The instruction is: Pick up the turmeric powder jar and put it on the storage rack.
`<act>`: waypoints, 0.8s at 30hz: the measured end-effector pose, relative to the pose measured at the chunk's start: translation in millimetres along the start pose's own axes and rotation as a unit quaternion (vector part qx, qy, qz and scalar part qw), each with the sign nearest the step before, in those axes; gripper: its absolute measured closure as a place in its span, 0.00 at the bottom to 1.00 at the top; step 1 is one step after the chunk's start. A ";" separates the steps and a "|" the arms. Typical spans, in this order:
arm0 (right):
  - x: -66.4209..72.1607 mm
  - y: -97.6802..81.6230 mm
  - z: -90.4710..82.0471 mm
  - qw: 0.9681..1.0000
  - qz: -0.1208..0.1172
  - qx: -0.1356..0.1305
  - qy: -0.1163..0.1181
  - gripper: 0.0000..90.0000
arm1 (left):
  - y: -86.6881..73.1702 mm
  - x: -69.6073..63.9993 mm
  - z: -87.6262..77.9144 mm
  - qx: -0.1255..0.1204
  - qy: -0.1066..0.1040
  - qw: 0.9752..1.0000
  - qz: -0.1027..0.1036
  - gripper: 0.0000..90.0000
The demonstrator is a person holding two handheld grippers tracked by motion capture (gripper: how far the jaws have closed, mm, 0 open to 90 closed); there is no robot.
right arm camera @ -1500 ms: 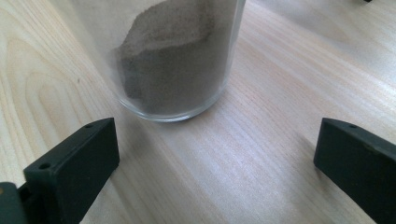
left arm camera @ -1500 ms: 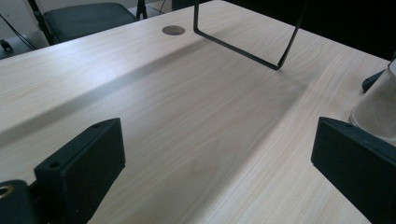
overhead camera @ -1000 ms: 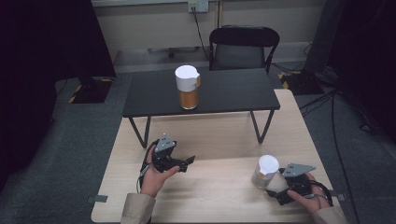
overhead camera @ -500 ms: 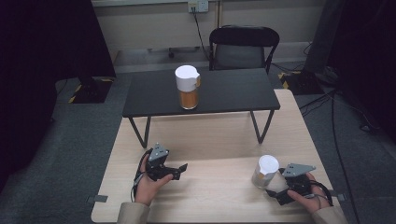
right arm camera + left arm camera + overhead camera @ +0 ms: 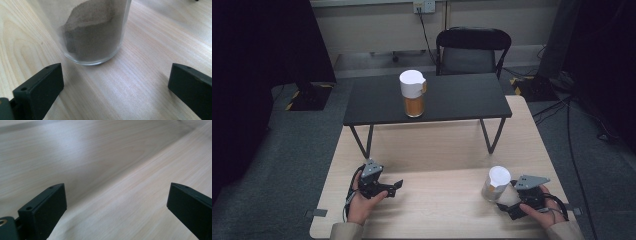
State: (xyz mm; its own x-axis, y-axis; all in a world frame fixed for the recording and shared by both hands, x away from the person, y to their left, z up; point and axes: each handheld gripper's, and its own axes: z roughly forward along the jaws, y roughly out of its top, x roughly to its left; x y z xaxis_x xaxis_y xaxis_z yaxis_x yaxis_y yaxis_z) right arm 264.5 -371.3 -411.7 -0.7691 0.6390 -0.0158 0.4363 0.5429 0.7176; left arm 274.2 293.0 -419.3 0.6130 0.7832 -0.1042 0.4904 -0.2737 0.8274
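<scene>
Grippers at rest on pale wood: my left gripper (image 5: 394,186) sits at the lower left of the high view, its jaws spread wide with bare wooden tabletop (image 5: 120,170) between them in the left gripper view. The left hand (image 5: 362,202) cradles it from below, a beige sleeve showing at the bottom edge.

At the lower right of the high view I have the right gripper (image 5: 508,200), held by the right hand (image 5: 539,207), pointing toward a clear jar with a white lid (image 5: 497,183) just beside its jaws. In the right gripper view the jaws stand wide apart, and the jar (image 5: 95,32), holding a grey-brown powder, stands upright on the wood just ahead of them, in the upper middle of the frame, not between them.

Beyond, across the middle of the high view, a low black table (image 5: 462,100) rests on the light wooden table (image 5: 437,145). On it, left of centre, stands a second white-lidded jar with an orange-brown filling (image 5: 413,93). A black chair (image 5: 472,50) sits behind at the top of the frame, on grey carpet.
</scene>
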 end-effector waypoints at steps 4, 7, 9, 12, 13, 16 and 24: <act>0.0 0.0 0.0 1.000 0.000 0.000 0.000 0.00 | -1.1 -0.9 -7.2 0.017 0.009 1.000 0.005 0.02; 0.0 0.0 0.0 1.000 0.000 0.000 0.000 0.00 | -2.6 -0.6 -11.6 0.030 0.015 0.999 0.007 0.02; 0.0 0.0 0.0 1.000 0.000 0.000 0.000 0.00 | -3.5 -0.7 -14.1 0.036 0.022 0.999 0.007 0.02; 0.0 0.0 0.0 1.000 0.000 0.000 0.000 0.00 | -1.9 -3.0 -15.6 0.047 0.034 0.998 0.015 0.02; 0.0 0.0 0.0 1.000 0.000 0.000 0.000 0.00 | -1.2 -3.6 -15.4 0.051 0.036 0.998 0.015 0.02; 0.0 0.0 0.0 1.000 0.000 0.000 0.000 0.00 | 2.2 -8.4 -13.5 0.068 0.046 0.996 0.022 0.02; 0.0 0.0 0.0 1.000 0.000 0.000 0.000 0.00 | 4.8 -8.8 -12.3 0.086 0.052 0.995 0.022 0.02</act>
State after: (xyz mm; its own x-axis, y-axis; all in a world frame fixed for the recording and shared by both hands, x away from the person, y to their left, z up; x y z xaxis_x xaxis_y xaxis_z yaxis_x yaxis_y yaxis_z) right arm 264.4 -371.3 -411.7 -0.7690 0.6391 -0.0155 0.4365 0.5426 0.7177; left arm 263.5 291.6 -407.6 0.5740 0.8188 -0.0054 0.5688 -0.3940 0.7219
